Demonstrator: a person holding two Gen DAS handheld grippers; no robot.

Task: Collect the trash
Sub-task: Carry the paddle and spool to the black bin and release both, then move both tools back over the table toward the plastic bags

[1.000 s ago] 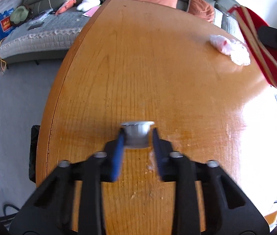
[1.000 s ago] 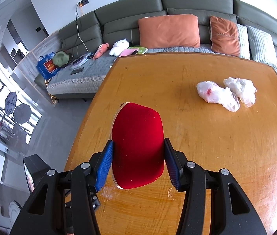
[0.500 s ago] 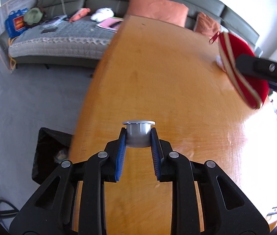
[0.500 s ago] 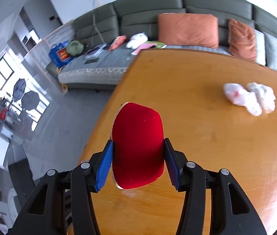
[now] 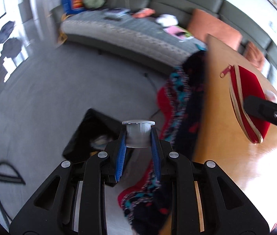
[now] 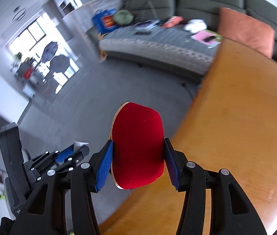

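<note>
Below centre in the left view, a black bin [image 5: 91,135] on the grey floor [image 5: 64,82] held blurred scraps. Left tongs [image 5: 138,137] clamped a grey cup [image 5: 138,132] above it; right tongs [image 6: 138,152] pinched a red pouch [image 6: 137,148] past the counter [image 6: 236,137] edge.

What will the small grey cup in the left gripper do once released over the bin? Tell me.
The grey cup looks thin and light, so it would probably drop lightly. Its round, flanged shape suggests it could roll or bounce. The black bin sits just beyond it, so aim matters.
</note>
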